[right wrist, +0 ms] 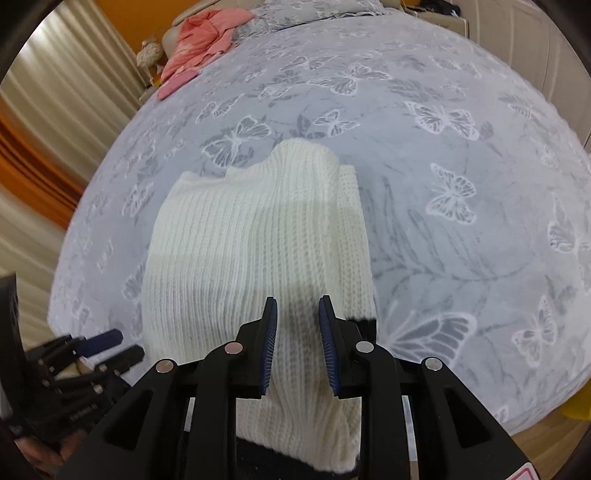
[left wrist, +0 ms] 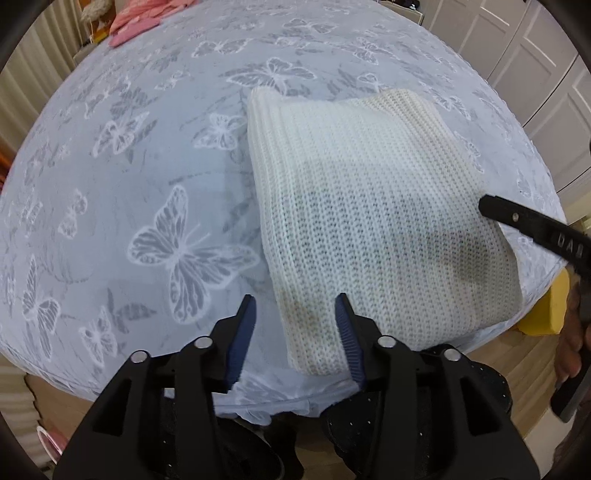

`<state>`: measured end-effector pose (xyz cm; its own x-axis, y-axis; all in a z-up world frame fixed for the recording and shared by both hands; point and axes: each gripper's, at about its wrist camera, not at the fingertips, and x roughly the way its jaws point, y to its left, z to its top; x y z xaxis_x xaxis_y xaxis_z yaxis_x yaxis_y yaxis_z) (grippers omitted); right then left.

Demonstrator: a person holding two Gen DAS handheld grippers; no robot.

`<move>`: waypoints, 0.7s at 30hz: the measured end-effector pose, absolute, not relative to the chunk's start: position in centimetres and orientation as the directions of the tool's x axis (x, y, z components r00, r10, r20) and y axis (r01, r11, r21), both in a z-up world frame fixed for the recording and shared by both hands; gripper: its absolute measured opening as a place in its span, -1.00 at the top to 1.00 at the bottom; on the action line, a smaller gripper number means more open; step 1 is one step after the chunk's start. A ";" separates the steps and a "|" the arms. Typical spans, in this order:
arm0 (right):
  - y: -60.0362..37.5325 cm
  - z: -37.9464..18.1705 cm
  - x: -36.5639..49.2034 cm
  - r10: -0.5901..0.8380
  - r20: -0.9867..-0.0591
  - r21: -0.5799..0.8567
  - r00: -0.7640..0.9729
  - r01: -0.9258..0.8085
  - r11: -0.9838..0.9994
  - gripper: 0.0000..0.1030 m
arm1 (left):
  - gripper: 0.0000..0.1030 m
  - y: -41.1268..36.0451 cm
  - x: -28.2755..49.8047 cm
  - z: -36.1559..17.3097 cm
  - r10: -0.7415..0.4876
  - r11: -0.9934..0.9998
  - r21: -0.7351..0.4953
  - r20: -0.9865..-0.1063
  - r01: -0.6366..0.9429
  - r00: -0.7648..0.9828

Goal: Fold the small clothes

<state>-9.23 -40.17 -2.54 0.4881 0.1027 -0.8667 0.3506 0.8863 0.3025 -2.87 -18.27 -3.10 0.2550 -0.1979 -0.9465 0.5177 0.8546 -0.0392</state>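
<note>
Two spread tongs over a folded white knit

Left wrist view: your left tongs (left wrist: 295,306) are spread, empty, straddling the near corner of the white knit garment (left wrist: 369,206) lying folded at the bed (left wrist: 147,166) edge.

Right wrist view: your right tongs (right wrist: 297,308) hover spread above the knit's near end. Pinching only the top layer could undo the fold; tugging outward could slide it off the bed.

White knit (left wrist: 369,206), grey butterfly-print bedspread (left wrist: 147,166)

a bed with a grey butterfly cover (right wrist: 424,155) fills the room. beige curtains (right wrist: 74,85) and an orange wall (right wrist: 147,22) stand at its left edge, white panelled doors (left wrist: 524,48) at its right.
</note>
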 end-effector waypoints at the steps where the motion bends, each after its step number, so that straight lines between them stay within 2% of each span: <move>1: -40.4 -2.6 -8.9 0.098 -0.867 0.300 0.488 0.356 0.885 0.49 | -0.04 -18.4 -2.9 -3.0 -0.196 0.855 -0.032 -0.944 0.518 0.265; 2: -40.8 -2.6 -8.4 0.092 -0.870 0.293 0.485 0.359 0.886 0.35 | -0.06 -18.6 -2.8 -2.9 -0.194 0.856 -0.026 -0.943 0.517 0.272; 3: -41.3 -2.7 -7.8 0.088 -0.875 0.286 0.476 0.361 0.888 0.24 | -0.17 -18.7 -2.6 -2.8 -0.198 0.858 -0.029 -0.940 0.513 0.277; 4: -41.6 -2.8 -7.2 0.089 -0.876 0.287 0.474 0.363 0.887 0.22 | -0.29 -18.9 -2.4 -2.8 -0.208 0.862 -0.040 -0.937 0.506 0.280; 5: -42.1 -2.9 -6.6 0.096 -0.876 0.293 0.474 0.363 0.884 0.22 | -0.31 -18.9 -2.1 -2.7 -0.220 0.867 -0.053 -0.933 0.496 0.284; 9: -43.4 -3.6 -3.3 0.129 -0.873 0.320 0.470 0.354 0.879 0.22 | -0.31 -19.7 -0.1 -2.9 -0.277 0.883 -0.123 -0.916 0.454 0.291; 11: -44.0 -4.5 -1.5 0.165 -0.869 0.350 0.467 0.343 0.872 0.22 | -0.29 -20.4 1.0 -3.5 -0.260 0.887 -0.104 -0.918 0.451 0.298; 12: -44.2 -5.0 -0.8 0.188 -0.869 0.368 0.458 0.342 0.865 0.23 | -0.23 -20.8 1.3 -3.9 -0.248 0.887 -0.093 -0.922 0.452 0.297; 13: -44.3 -5.6 -0.1 0.211 -0.870 0.381 0.445 0.339 0.860 0.34 | -0.22 -21.1 1.7 -4.2 -0.242 0.886 -0.088 -0.926 0.456 0.290; 14: -44.2 -6.1 0.5 0.224 -0.874 0.383 0.432 0.326 0.865 0.67 | -0.22 -21.4 2.0 -4.5 -0.234 0.886 -0.085 -0.930 0.455 0.283; 18: -45.1 -4.2 0.8 0.176 -0.842 0.367 0.510 0.303 0.880 0.68 | -0.25 -21.9 2.3 -4.9 -0.233 0.883 -0.084 -0.933 0.461 0.275; 20: -45.8 -5.4 1.1 0.171 -0.854 0.364 0.491 0.329 0.871 0.67 | -0.26 -22.2 2.3 -5.2 -0.231 0.877 -0.078 -0.933 0.474 0.275; 21: -45.6 -7.2 1.6 0.162 -0.885 0.325 0.437 0.332 0.885 0.59 | -0.27 -22.4 2.4 -5.5 -0.223 0.876 -0.070 -0.936 0.477 0.272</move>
